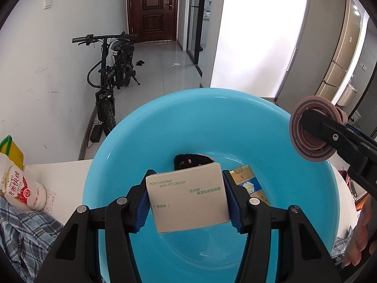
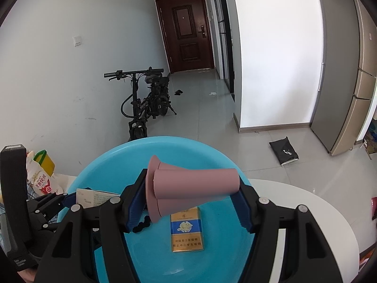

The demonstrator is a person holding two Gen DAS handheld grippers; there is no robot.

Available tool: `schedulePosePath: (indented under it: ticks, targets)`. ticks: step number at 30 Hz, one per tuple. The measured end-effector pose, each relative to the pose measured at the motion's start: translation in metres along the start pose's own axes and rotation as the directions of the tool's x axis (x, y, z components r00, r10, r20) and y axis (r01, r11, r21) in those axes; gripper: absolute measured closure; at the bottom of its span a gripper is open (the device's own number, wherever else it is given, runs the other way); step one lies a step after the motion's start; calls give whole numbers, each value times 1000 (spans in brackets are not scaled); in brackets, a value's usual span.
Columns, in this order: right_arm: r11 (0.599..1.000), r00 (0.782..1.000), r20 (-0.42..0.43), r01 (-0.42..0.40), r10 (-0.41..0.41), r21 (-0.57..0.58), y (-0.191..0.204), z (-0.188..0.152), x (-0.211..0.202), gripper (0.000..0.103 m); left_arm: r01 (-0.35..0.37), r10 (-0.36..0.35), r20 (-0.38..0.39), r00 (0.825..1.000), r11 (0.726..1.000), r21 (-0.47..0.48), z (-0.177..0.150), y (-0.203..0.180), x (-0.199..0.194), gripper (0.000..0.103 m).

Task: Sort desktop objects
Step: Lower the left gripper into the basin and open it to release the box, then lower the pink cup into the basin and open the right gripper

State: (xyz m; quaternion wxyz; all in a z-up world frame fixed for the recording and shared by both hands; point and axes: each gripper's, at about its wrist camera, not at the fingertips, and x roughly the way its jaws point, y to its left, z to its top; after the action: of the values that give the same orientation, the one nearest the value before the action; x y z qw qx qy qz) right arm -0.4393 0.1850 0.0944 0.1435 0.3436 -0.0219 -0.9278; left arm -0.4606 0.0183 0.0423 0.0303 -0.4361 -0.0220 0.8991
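White table (image 2: pixel 306 202) carries a blue basin (image 1: pixel 235 122) close to its edge, with a tiled hallway, a brown door (image 2: pixel 186 30) and a parked e-bike (image 1: pixel 110 70) behind. Left gripper (image 1: pixel 187 200) clamps a cream box (image 1: pixel 188 200) between its blue pads, hanging over the basin's near side. Right gripper (image 2: pixel 188 195) grips a pink holder (image 2: pixel 188 188) of joined tubes by its ends, tilted, above the basin. Inside the basin lie a gold-and-blue pack (image 2: pixel 187 231) and a black cloth item (image 1: pixel 188 161), the latter partly hidden behind the box. A milk-powder bag (image 1: pixel 21 188) stands at the table's left, beside plaid fabric (image 1: pixel 21 231).
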Motion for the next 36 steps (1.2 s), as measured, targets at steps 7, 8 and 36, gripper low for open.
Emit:
schedulePosePath:
  ticks: [7, 8, 36]
  targets:
    - [1000, 1000, -28, -5, 5, 10, 0, -2, 11, 39, 0, 0, -5, 1000, 1000, -8, -3, -4, 1, 46]
    - [1000, 999, -32, -4, 4, 7, 1, -3, 12, 39, -1, 1, -7, 1000, 1000, -8, -3, -3, 1, 46]
    - [1000, 999, -40, 1, -1, -5, 2, -4, 14, 39, -67, 69, -36, 997, 996, 55, -5, -10, 9, 19]
